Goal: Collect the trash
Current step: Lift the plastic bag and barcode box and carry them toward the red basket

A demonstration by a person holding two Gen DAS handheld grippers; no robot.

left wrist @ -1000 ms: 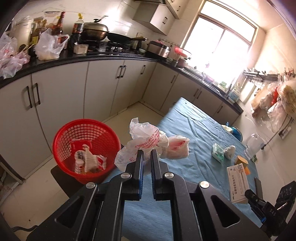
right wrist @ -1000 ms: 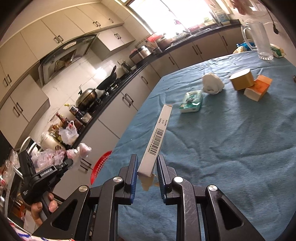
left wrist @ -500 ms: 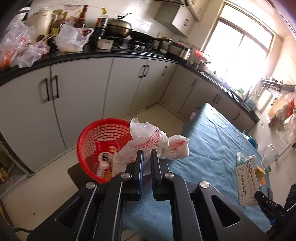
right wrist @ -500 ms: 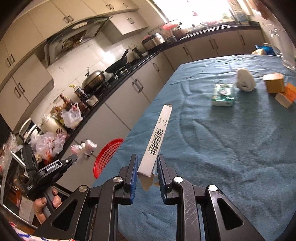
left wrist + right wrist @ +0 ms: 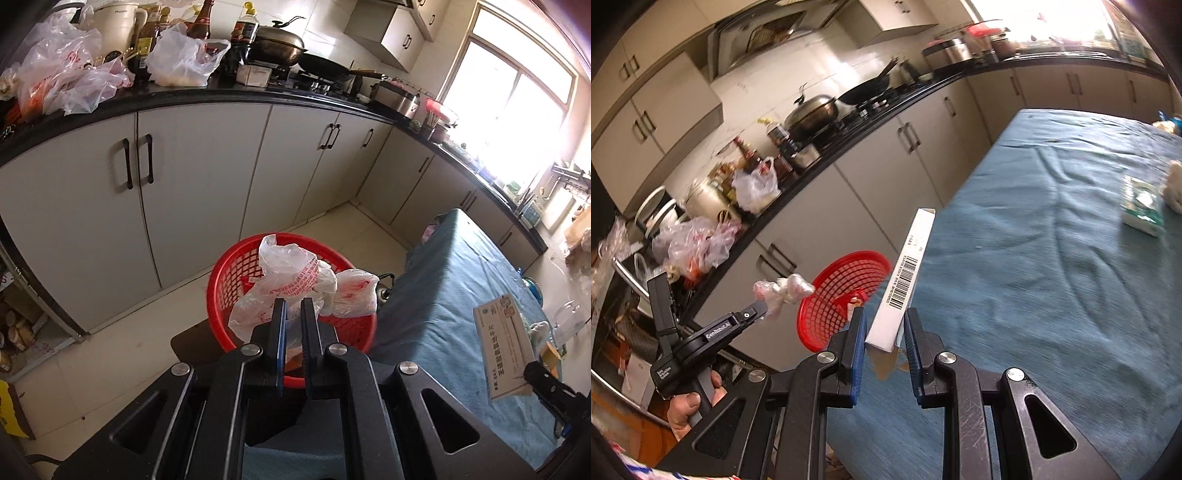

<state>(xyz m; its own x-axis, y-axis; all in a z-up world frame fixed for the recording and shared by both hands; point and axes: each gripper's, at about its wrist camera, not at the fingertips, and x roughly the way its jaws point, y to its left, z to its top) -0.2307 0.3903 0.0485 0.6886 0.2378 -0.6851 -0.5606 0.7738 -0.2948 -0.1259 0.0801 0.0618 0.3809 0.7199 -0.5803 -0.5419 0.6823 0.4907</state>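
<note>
Left gripper (image 5: 291, 314) clamped on crumpled plastic bag (image 5: 291, 280) over red basket (image 5: 229, 280) rim, open floor at 9 o'clock, right gripper (image 5: 884, 328) gripping white carton (image 5: 905, 280) above blue table (image 5: 1034, 277) edge

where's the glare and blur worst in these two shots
Left wrist view: the window blows out white at upper right, and the cabinets bow from fisheye; the bag is sharp. Right wrist view: glare washes the top right corner, and the tablecloth and green pack smear with motion blur; the box stays crisp.
</note>
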